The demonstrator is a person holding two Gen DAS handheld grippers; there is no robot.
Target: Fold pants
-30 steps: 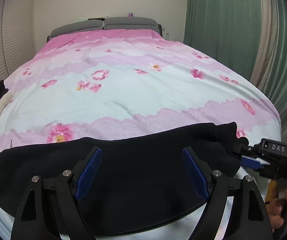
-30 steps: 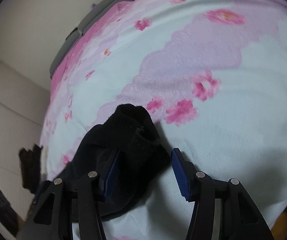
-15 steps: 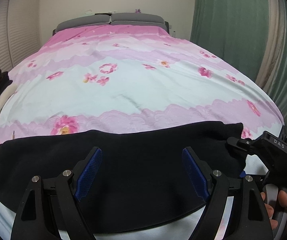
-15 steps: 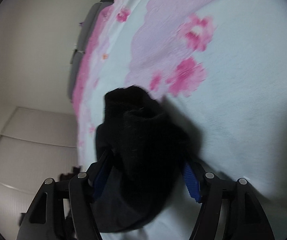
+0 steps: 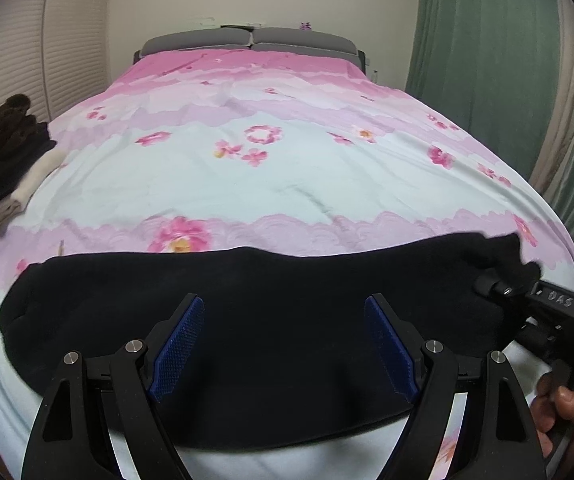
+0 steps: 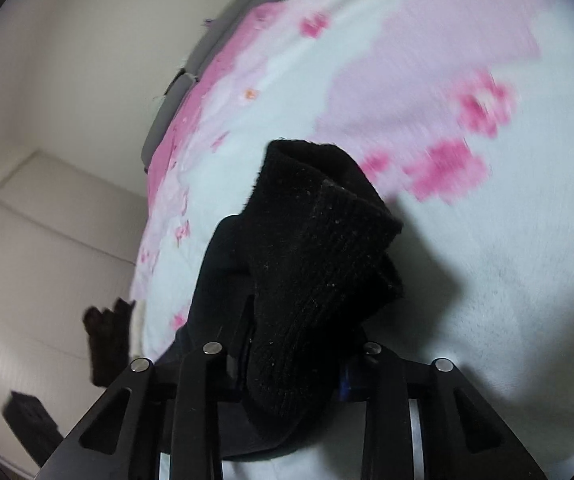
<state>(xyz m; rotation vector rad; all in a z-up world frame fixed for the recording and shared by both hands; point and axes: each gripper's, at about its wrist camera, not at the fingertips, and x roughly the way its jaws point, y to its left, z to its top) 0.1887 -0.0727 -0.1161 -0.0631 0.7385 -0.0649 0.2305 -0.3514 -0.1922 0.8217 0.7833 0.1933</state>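
Note:
Black pants (image 5: 271, 320) lie across the near edge of the bed, stretched left to right. My left gripper (image 5: 285, 346) is open above their middle and holds nothing. My right gripper (image 6: 291, 364) is shut on the ribbed cuff end of the pants (image 6: 319, 248) and lifts it off the sheet. In the left wrist view the right gripper (image 5: 503, 288) shows at the pants' right end, with a hand below it.
The bed has a pink and white flowered sheet (image 5: 279, 176) and grey pillows (image 5: 251, 38) at the head. A stack of dark and beige folded clothes (image 5: 3, 164) sits at the bed's left edge. Green curtains (image 5: 499, 60) hang on the right.
My right gripper has closed on the cuff end of the pants and raised it. The left gripper stays open over the pants and has tilted slightly.

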